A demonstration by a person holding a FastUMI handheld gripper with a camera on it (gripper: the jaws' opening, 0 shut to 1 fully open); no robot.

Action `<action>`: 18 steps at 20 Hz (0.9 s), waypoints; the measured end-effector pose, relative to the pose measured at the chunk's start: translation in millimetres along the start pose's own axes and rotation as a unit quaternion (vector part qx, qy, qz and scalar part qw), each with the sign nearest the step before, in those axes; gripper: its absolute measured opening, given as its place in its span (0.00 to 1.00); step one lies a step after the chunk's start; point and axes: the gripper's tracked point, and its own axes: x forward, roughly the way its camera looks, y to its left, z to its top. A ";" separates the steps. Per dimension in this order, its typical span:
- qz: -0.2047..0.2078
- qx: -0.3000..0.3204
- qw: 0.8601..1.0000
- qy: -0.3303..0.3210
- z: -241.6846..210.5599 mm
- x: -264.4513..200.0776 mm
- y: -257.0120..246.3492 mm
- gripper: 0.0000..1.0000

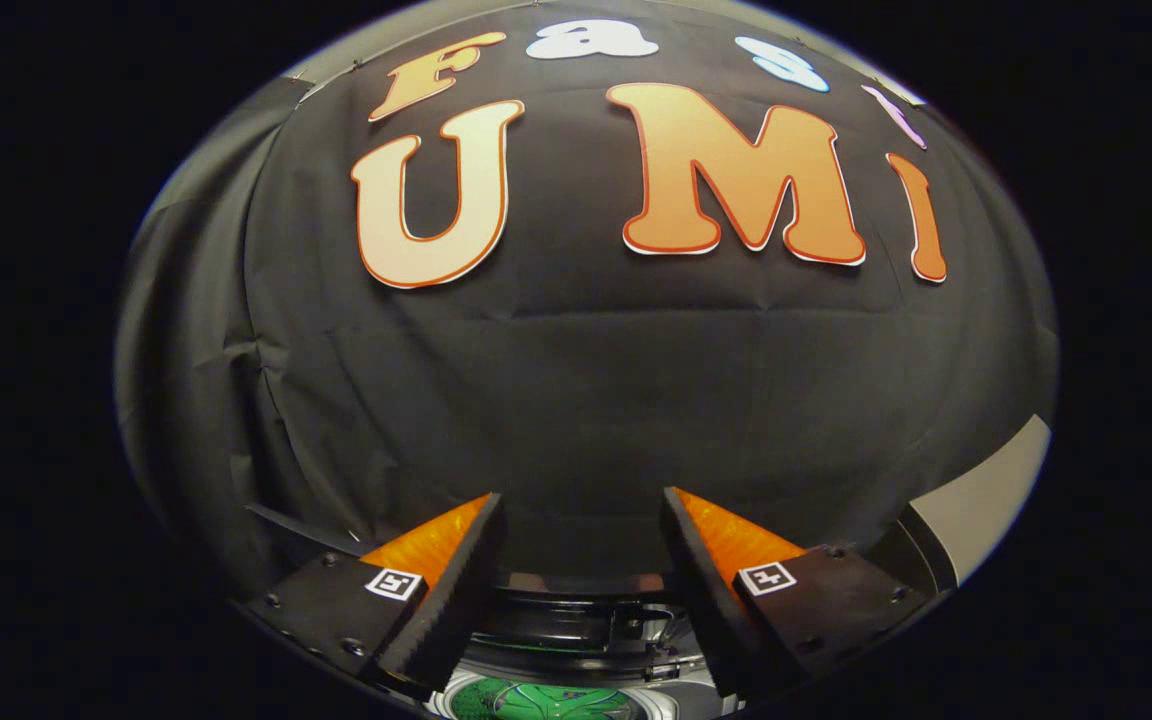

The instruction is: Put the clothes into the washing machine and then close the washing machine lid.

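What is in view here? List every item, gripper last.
Booth wall: one, black cloth, straight ahead beyond the fingers.
Washing machine: one, dark rim with a pale surround, low between the fingers, seen from above.
Green thing: one, green, inside the round opening below the fingers; too little shows to tell what it is.
Pale panel: one, light grey, beside the wall to the right.
Gripper: one, fingers apart, open, nothing between them.

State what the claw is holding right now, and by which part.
Nothing is held. The claw is open, its fingers apart with only the booth's black cloth wall beyond them. The washing machine sits low between the fingers, something green inside it.
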 end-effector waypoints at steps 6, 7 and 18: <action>0.003 0.000 1.000 -0.031 -3.9 -29.3 1.3 0.99; 0.003 -0.001 0.999 -0.033 -5.2 -36.7 1.8 0.99; 0.002 -0.007 0.999 -0.050 -39.5 -102.7 6.4 0.99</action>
